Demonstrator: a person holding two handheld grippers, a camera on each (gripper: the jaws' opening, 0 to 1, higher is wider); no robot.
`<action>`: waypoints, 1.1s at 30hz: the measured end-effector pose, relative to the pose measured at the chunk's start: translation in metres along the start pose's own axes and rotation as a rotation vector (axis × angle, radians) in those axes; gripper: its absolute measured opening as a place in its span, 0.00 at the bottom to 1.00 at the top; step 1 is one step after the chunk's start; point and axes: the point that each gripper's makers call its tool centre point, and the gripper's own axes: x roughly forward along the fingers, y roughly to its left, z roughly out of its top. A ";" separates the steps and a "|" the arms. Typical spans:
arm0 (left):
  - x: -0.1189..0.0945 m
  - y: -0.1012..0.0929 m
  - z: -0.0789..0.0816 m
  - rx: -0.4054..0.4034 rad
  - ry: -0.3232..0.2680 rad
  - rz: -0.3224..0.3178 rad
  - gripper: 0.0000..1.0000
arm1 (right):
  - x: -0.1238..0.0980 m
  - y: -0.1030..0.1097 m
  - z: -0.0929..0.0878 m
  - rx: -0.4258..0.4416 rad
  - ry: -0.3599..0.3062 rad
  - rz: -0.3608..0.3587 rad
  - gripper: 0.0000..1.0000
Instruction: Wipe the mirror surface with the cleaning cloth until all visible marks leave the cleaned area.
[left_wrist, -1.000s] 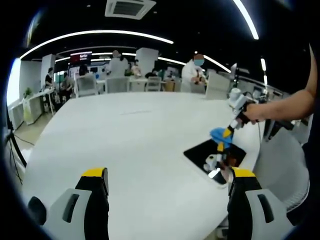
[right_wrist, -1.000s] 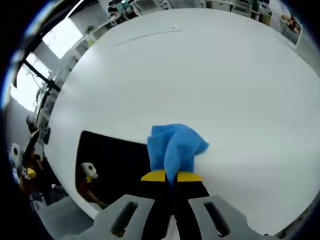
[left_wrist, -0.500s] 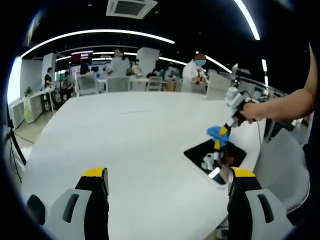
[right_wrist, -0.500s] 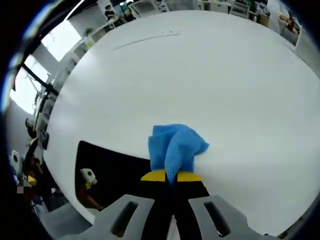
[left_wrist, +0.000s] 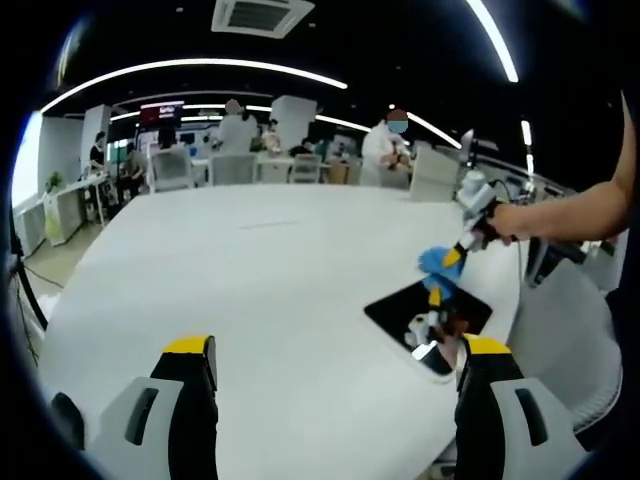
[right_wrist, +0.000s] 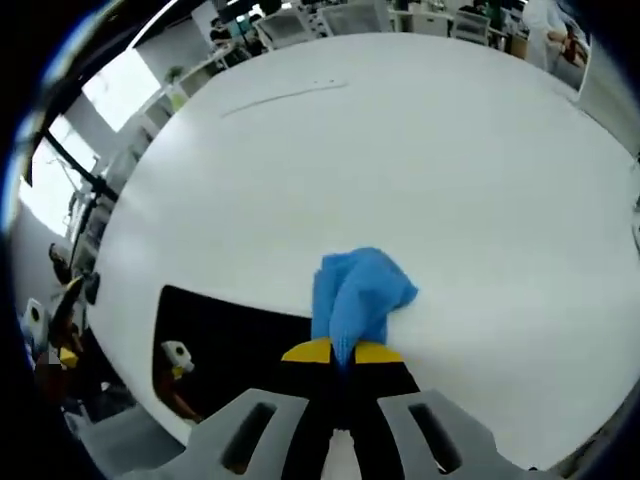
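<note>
A dark rectangular mirror (left_wrist: 428, 318) lies flat on the white table (left_wrist: 260, 290) at the right, reflecting the gripper above it. In the right gripper view the mirror (right_wrist: 235, 355) is at lower left. My right gripper (right_wrist: 343, 352) is shut on a blue cleaning cloth (right_wrist: 358, 297), which bunches out ahead of the yellow-tipped jaws. In the left gripper view the right gripper (left_wrist: 450, 262) holds the cloth (left_wrist: 439, 262) above the mirror's far edge, a person's arm behind it. My left gripper (left_wrist: 335, 352) stands open over the table's near part, holding nothing.
The round white table has much bare surface at left and centre. White chairs (left_wrist: 235, 168) and several people (left_wrist: 384, 146) are beyond its far edge. A grey chair back (left_wrist: 560, 320) stands at the right, close to the mirror.
The right gripper with the cloth has shifted slightly, lifting a little off the mirror's far edge; the mirror appears a touch nearer in the left gripper view. The left gripper stays open.
</note>
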 end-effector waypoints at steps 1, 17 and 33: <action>0.001 -0.001 0.001 0.002 0.000 -0.002 1.00 | -0.003 -0.003 -0.001 -0.002 -0.002 -0.004 0.00; -0.001 0.002 0.004 0.007 -0.002 0.002 1.00 | -0.035 -0.049 -0.027 0.053 0.001 -0.022 0.00; -0.010 0.008 0.002 0.006 0.005 0.021 1.00 | -0.012 -0.055 -0.051 0.073 0.032 -0.018 0.00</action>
